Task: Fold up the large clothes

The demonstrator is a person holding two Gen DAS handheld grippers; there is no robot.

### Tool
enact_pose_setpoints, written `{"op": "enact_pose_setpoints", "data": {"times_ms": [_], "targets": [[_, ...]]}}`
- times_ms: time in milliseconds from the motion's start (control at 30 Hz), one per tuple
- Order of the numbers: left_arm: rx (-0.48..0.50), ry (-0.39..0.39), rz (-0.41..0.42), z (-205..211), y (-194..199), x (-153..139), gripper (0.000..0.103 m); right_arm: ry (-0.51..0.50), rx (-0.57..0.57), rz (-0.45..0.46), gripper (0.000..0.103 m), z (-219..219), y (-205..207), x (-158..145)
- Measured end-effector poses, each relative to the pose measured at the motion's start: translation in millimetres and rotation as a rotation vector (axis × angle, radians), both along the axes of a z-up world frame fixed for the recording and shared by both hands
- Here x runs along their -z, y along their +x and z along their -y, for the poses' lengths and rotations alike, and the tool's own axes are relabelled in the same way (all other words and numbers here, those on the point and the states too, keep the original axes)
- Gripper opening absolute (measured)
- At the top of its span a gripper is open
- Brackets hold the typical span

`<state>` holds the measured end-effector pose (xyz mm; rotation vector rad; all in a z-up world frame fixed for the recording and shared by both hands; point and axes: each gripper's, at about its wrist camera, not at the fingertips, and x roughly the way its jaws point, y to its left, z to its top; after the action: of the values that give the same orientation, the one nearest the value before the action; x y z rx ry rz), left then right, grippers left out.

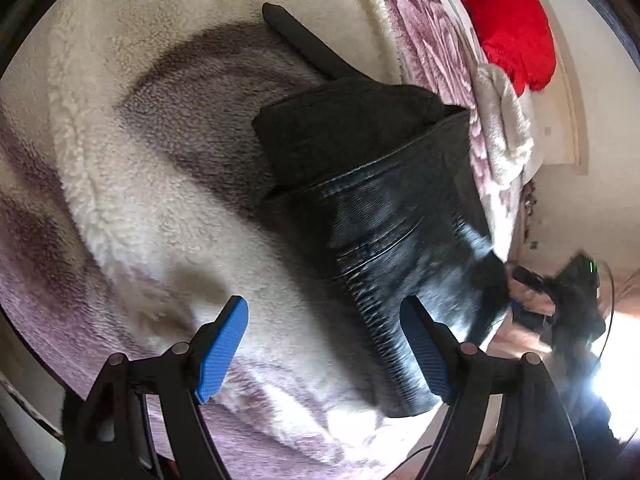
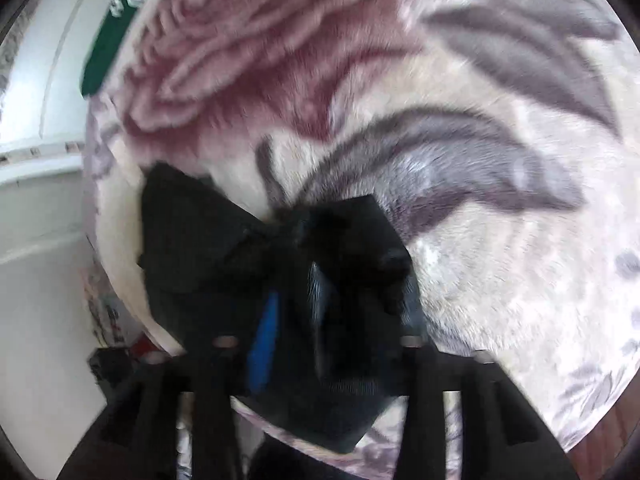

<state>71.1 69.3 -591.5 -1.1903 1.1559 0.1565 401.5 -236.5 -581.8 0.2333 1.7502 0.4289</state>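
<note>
A large black garment with a shiny dark panel and a ribbed hem lies on a fluffy cream and mauve blanket. My left gripper hovers over the blanket just left of the hem, its blue pads wide apart with nothing between them. At the right, a hand holds my right gripper by the garment's blurred, raised corner. In the right wrist view, bunched black cloth fills the gap of my right gripper and hides the right finger. One blue pad shows, and pad contact is hidden.
A red cushion and a pale towel lie at the far right of the bed. The floral blanket spreads beyond the garment. White furniture and a green item stand past the bed's left edge.
</note>
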Motion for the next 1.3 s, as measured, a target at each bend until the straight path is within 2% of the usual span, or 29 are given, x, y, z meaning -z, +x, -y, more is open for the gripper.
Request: {"op": "enact_pose_setpoints", "data": {"times_ms": [33,67,100,200,267,333,433,533,567,600,700,767,800,833,900,967,1033,1133,1200,1300], "targets": [[-0.014,-0.017,0.005,-0.1,1.2,2.2,0.077,0.012,0.03,0.024,0.078,9.8,-5.0,-11.9],[-0.037,-0.055,0.013,-0.1,5.1,7.5,0.077,0.011,0.055,0.035,0.083,23.4,-12.1,-21.1],[-0.053,-0.078,0.02,0.1,7.7,10.8,0.077,-0.009,0.081,0.026,0.085,32.7,-20.0,-21.6],[-0.109,-0.135,0.035,2.3,22.9,26.1,0.077,-0.02,0.169,-0.06,0.085,55.5,-43.4,5.5],[-0.127,-0.141,0.047,2.6,32.6,28.0,0.077,0.066,0.26,-0.116,0.085,64.3,-53.3,30.9],[-0.128,-0.141,0.057,2.1,39.9,27.5,0.077,0.201,0.378,-0.055,0.035,73.1,-60.5,39.5],[-0.115,-0.145,0.076,0.2,47.2,28.3,0.079,0.24,0.6,-0.102,0.03,96.9,-76.0,62.3],[-0.1,-0.143,0.077,-0.3,54.1,27.9,0.079,0.285,0.739,-0.144,0.03,112.0,-91.3,88.0],[-0.1,-0.14,0.076,-1.2,56.5,27.3,0.079,0.288,0.737,-0.146,0.03,107.3,-92.3,90.0],[-0.098,-0.14,0.078,-2.6,59.0,27.6,0.079,0.282,0.68,-0.128,0.034,103.3,-86.6,86.4],[-0.091,-0.133,0.089,-8.2,66.0,29.5,0.079,0.297,0.511,-0.115,0.052,94.4,-72.8,70.6],[-0.088,-0.131,0.095,-9.7,71.1,31.8,0.079,0.292,0.428,-0.09,0.07,88.5,-70.6,61.2],[-0.086,-0.128,0.098,-9.4,73.9,32.5,0.079,0.278,0.405,-0.081,0.093,86.1,-71.7,60.1],[-0.083,-0.124,0.098,-8.7,77.5,32.9,0.079,0.241,0.384,-0.083,0.103,83.8,-74.8,62.4],[-0.075,-0.116,0.102,-9.5,78.3,33.1,0.08,0.245,0.383,-0.096,0.103,85.6,-86.4,70.2],[-0.072,-0.113,0.105,-9.7,80.0,32.9,0.08,0.311,0.413,-0.144,0.103,85.7,-97.7,83.7],[-0.075,-0.118,0.108,-11.1,78.8,34.2,0.08,0.414,0.423,-0.21,0.103,72.3,-108.6,112.6],[-0.074,-0.12,0.105,-9.6,76.8,33.2,0.08,0.531,0.418,-0.256,0.103,52.6,-111.5,139.1],[-0.075,-0.118,0.105,-10.5,73.8,32.8,0.08,0.562,0.411,-0.263,0.103,38.2,-104.0,149.0],[-0.086,-0.107,0.111,-8.8,78.7,30.1,0.08,0.566,0.42,-0.254,0.103,24.7,-98.7,144.8]]}}
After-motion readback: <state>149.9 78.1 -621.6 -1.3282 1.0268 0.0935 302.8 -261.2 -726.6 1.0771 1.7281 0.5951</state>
